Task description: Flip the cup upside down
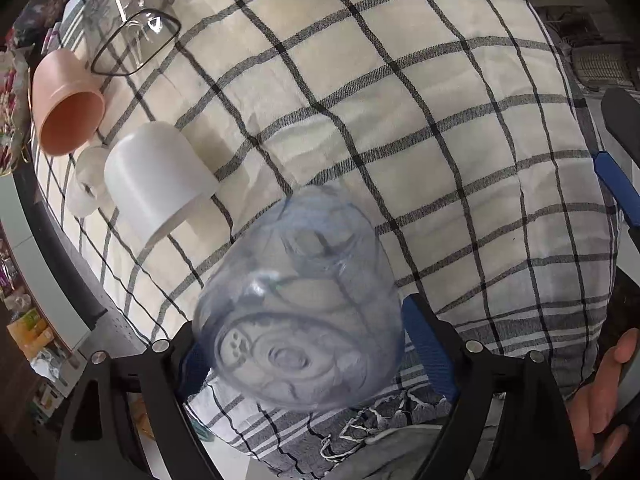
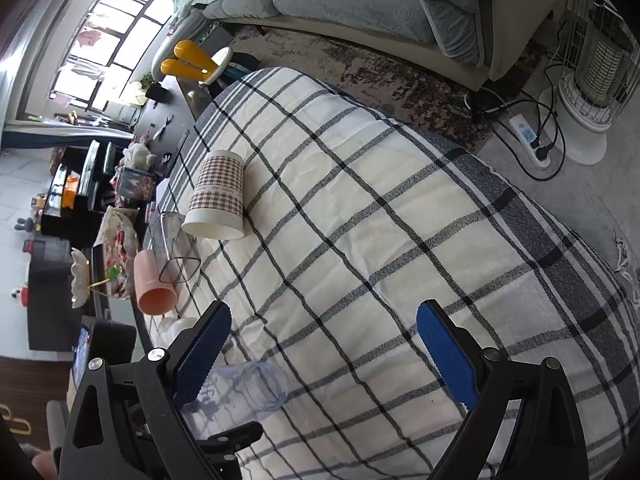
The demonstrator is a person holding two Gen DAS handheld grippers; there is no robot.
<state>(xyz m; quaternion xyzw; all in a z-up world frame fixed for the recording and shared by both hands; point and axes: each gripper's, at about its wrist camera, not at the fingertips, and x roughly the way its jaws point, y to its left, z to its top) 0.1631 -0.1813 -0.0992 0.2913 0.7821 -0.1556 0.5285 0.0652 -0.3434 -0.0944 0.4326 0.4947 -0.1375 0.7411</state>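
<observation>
Clear blue cup [image 1: 298, 312] tilted, base toward camera, mouth toward tablecloth [image 1: 440, 140].

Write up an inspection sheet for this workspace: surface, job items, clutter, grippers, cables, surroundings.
Surface: checked tablecloth covers the table, lightly wrinkled.
Job's things: clear blue plastic cup held between the left gripper's pads, tilted, base toward the camera.
Clutter: white cup, pink cup, clear square container and houndstooth paper cup all stand mouth-down; a small frosted cup sits behind the white one.
Grippers: left gripper shut on the blue cup; right gripper open, empty, above the cloth.
Cables: power strip with black cords on the floor.
Surroundings: sofa, heater, window, cluttered side furniture.
</observation>
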